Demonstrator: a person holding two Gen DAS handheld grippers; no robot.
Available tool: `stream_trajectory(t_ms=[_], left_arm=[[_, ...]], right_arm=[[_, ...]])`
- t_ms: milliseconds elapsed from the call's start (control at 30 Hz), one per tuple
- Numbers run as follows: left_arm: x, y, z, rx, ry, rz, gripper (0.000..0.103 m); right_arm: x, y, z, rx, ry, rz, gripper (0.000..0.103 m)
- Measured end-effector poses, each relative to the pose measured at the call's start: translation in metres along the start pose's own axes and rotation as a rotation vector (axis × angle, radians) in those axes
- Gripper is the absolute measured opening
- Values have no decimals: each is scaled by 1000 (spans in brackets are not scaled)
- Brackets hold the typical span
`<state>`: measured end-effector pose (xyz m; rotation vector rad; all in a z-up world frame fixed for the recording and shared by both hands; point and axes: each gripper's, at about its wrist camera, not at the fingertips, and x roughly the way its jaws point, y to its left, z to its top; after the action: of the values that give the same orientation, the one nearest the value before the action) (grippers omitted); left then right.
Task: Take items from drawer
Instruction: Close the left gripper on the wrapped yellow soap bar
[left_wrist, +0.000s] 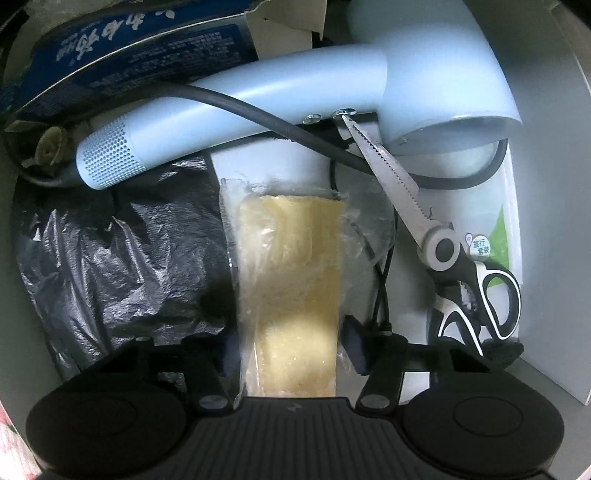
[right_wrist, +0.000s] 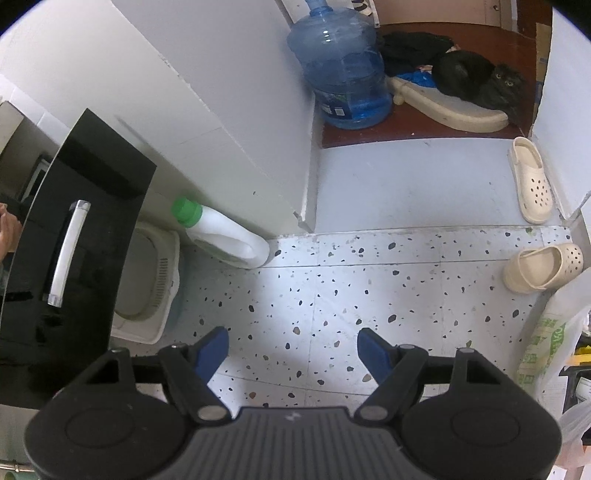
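In the left wrist view I look down into the open drawer (left_wrist: 546, 122). My left gripper (left_wrist: 293, 347) has its blue pads on either side of a clear-wrapped yellow sponge pack (left_wrist: 291, 266) and is shut on it. Behind it lie a pale blue hair dryer (left_wrist: 258, 107) with a black cord, kitchen scissors (left_wrist: 436, 243) at the right, a black plastic bag (left_wrist: 122, 266) at the left and a blue box (left_wrist: 122, 55) at the back. My right gripper (right_wrist: 293, 350) is open and empty above the speckled floor, beside the black drawer front (right_wrist: 85, 229) with its silver handle (right_wrist: 66, 254).
A white box with a green label (left_wrist: 498, 229) lies under the scissors. In the right wrist view a white detergent bottle (right_wrist: 218, 232), a blue water jug (right_wrist: 343, 70), two cream clogs (right_wrist: 532, 181), a black cat (right_wrist: 480, 81) and a white litter box (right_wrist: 147, 280) are on the floor.
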<state>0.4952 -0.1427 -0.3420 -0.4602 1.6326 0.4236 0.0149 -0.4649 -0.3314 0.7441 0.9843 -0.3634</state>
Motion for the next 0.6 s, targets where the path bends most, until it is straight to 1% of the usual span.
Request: stream_trajectory(t_ms=[100, 300, 467, 500, 600], left_arm=[[-1, 3, -2, 14, 0, -2, 52], [-7, 15, -5, 54, 24, -14, 51], [-20, 21, -11, 114, 18, -36, 51], [-24, 22, -12, 131, 17, -39, 51], [-33, 23, -20, 184, 24, -56, 51]], right_arm=[[0, 0, 1, -2, -3, 12, 76], [-14, 12, 5, -45, -53, 122, 76], [-26, 34, 10, -100, -90, 215, 76], [-31, 42, 13, -121, -104, 239, 76], [-43, 63, 17, -188, -147, 272, 76]])
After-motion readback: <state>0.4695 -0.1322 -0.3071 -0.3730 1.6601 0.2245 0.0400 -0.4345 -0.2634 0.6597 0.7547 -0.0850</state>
